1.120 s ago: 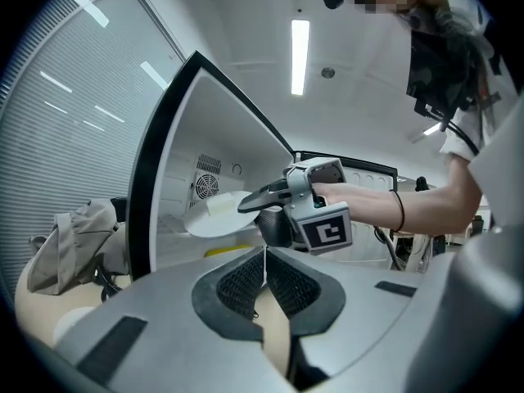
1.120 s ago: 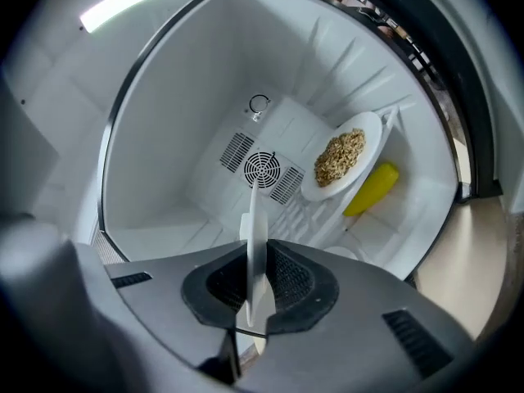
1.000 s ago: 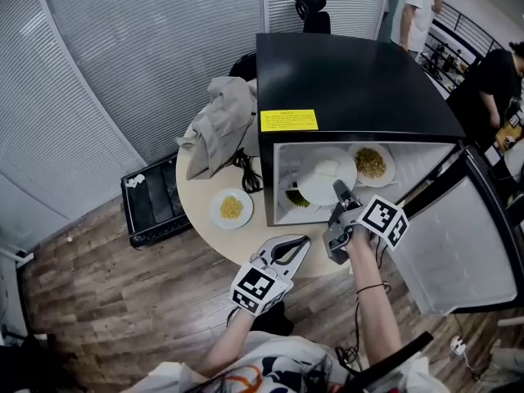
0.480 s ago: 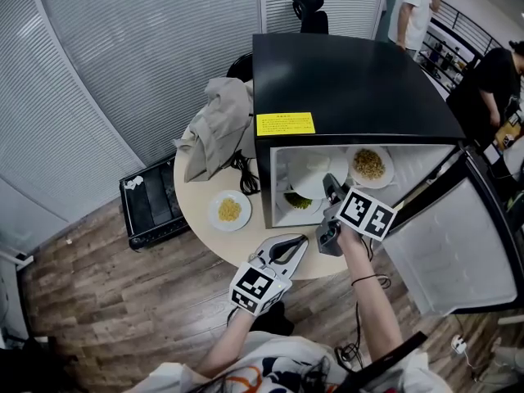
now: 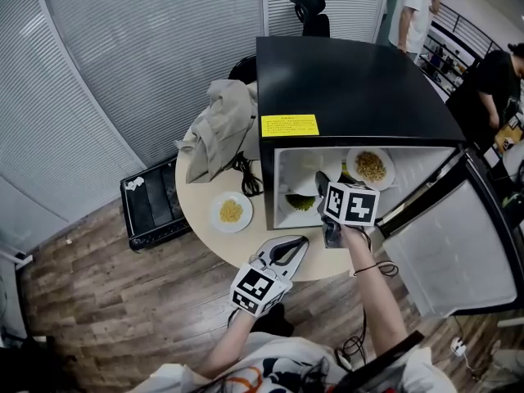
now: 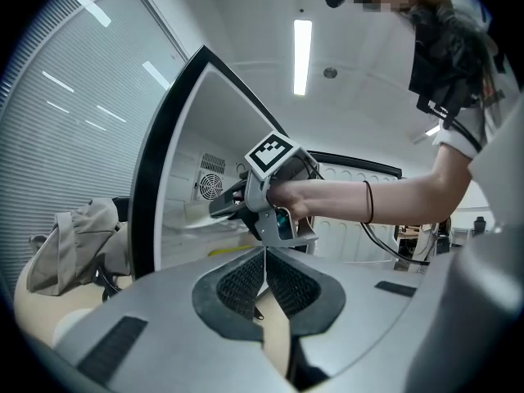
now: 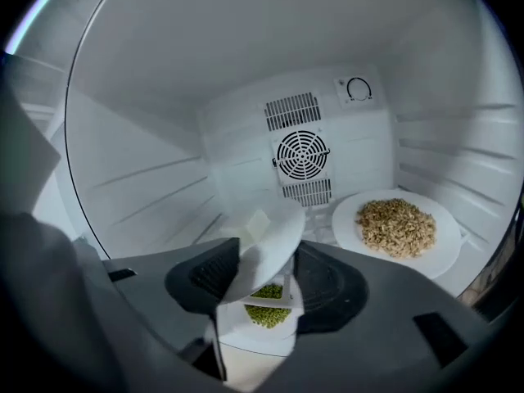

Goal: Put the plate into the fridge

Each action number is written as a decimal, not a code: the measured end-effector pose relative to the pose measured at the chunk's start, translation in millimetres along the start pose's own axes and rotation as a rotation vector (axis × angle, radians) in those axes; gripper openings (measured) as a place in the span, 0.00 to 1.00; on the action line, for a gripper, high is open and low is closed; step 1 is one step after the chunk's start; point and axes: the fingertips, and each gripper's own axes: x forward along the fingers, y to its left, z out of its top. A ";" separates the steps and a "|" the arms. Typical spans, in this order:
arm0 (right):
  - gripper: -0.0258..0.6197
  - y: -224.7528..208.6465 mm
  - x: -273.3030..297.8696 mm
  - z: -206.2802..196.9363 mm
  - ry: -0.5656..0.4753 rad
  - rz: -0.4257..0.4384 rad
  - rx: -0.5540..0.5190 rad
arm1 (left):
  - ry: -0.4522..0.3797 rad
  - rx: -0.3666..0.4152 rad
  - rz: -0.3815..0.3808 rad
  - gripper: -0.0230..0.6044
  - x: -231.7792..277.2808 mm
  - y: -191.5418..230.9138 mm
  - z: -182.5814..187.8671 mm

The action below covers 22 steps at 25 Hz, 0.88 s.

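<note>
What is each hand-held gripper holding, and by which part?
Apparently nothing. The right hand-held gripper has just been opening its jaws; the rim of the white plate stands between them, seemingly not pinched. The left hand-held gripper is shut and empty.

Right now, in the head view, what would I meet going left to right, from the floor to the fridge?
Black box → noodle plate on the table → yellow label → grain plate in the fridge → open fridge door.
</note>
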 end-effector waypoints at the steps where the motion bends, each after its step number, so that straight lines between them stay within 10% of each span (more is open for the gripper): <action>1: 0.43 -1.0 3.0 -3.0 0.023 -0.010 -0.031 | 0.001 -0.001 0.002 0.05 -0.6 0.8 -0.7; 9: 0.51 -1.0 3.4 0.2 0.005 -0.099 -0.218 | -0.001 -0.007 0.009 0.05 -4.2 6.1 -1.6; 22: 0.51 14.7 -23.6 4.4 -0.042 0.057 -0.024 | -0.004 -0.003 0.014 0.05 -7.9 2.3 0.4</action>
